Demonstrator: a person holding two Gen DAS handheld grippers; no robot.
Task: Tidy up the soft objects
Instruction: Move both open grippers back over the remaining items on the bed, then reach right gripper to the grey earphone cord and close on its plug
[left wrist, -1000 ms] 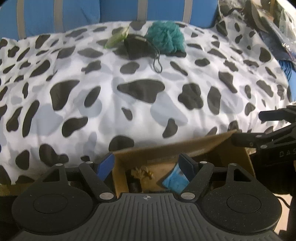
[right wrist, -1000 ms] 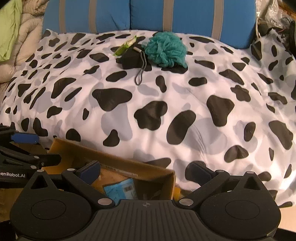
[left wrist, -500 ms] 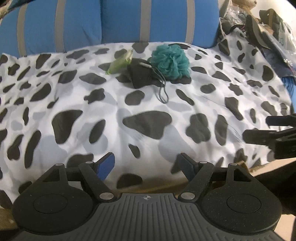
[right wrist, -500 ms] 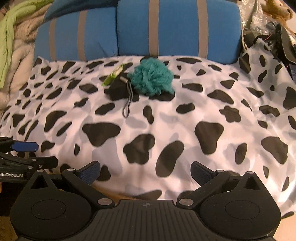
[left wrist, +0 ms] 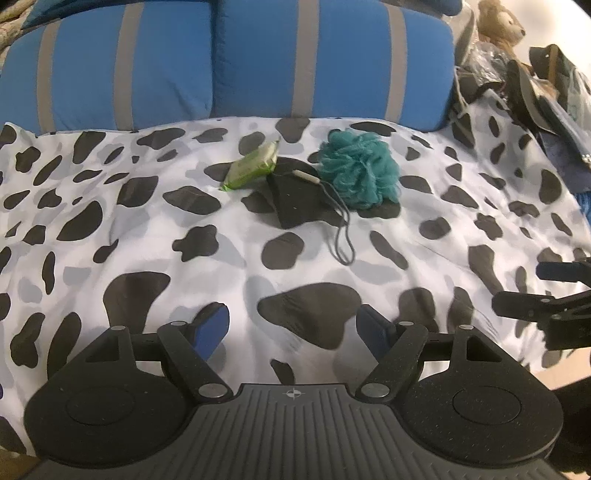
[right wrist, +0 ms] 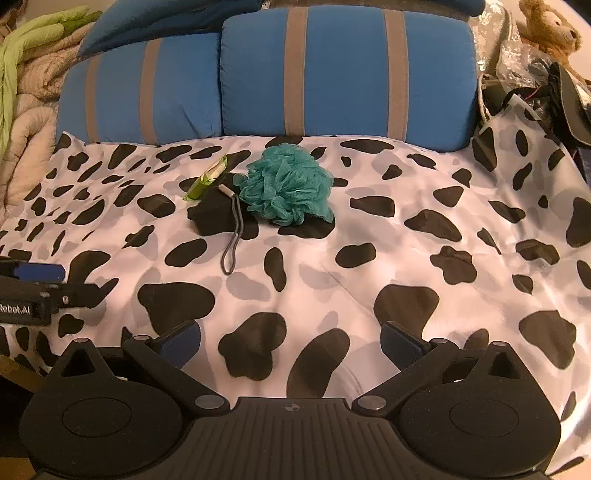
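The left tool [left wrist: 293, 328] hangs above the near part of a bed cover [left wrist: 155, 236] with a black and white cow pattern, and its jaws are spread with nothing between them. The right tool [right wrist: 291, 339] is beside it, also over the near part of the cover, with its jaws spread wide and empty. The soft objects lie together far from both tools, close to the two blue pillows [right wrist: 343, 74] with grey stripes. A teal bath sponge [right wrist: 286, 184] made of mesh sits on the right of the group. A black pouch [right wrist: 214, 218] with a grey cord loop [right wrist: 231, 251] touches it on the left side. A small green packet [right wrist: 207, 177] lies just beside the pouch, toward the pillows. A brown plush toy [right wrist: 550, 26] is at the far right corner, among dark clutter.
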